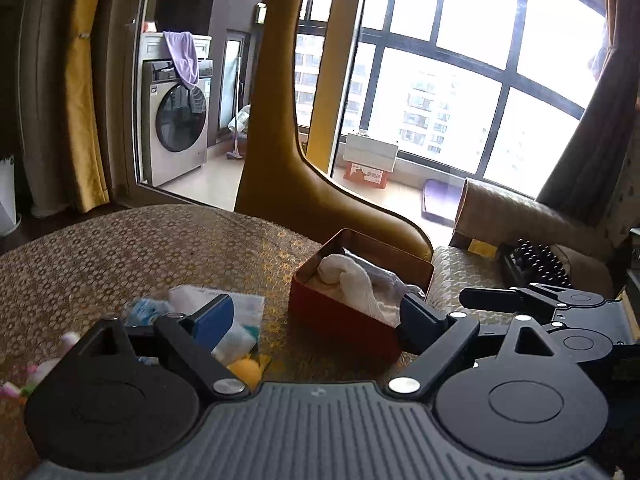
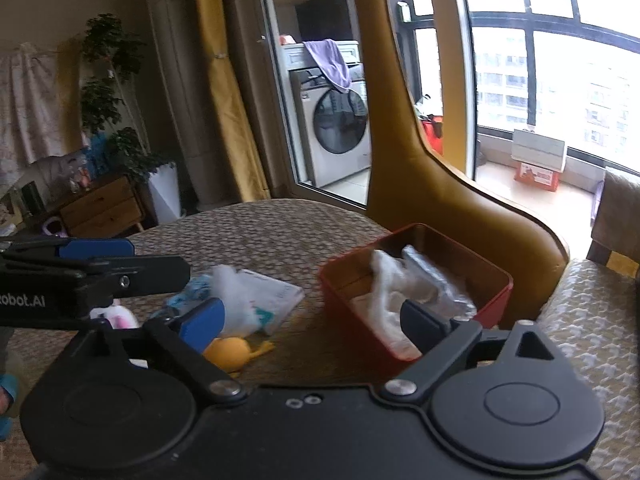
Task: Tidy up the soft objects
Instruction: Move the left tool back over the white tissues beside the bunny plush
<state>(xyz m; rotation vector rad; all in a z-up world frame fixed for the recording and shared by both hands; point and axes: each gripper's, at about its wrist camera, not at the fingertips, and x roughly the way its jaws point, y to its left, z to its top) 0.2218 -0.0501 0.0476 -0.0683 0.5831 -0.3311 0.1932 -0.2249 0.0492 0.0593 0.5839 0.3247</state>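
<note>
A red box (image 1: 340, 316) (image 2: 492, 300) stands on the patterned table and holds a white cloth (image 1: 352, 276) (image 2: 384, 280) and a crinkled clear bag (image 2: 432, 276). To its left lies a heap of soft things: white plastic packets (image 1: 224, 300) (image 2: 260, 296), a blue-white item (image 1: 142, 312) (image 2: 192, 292), a yellow soft toy (image 1: 246, 372) (image 2: 232, 354) and a pink-white toy (image 2: 116, 318). My left gripper (image 1: 316, 320) is open and empty above the table, between heap and box. My right gripper (image 2: 308, 320) is open and empty, near the box's front.
A tall mustard giraffe-shaped chair (image 1: 288, 152) (image 2: 432, 184) stands behind the table. A patterned cushioned seat (image 2: 592, 320) is at the right. The other gripper shows at the left edge in the right wrist view (image 2: 80, 276). A glass door leads to a washing machine (image 1: 176, 120).
</note>
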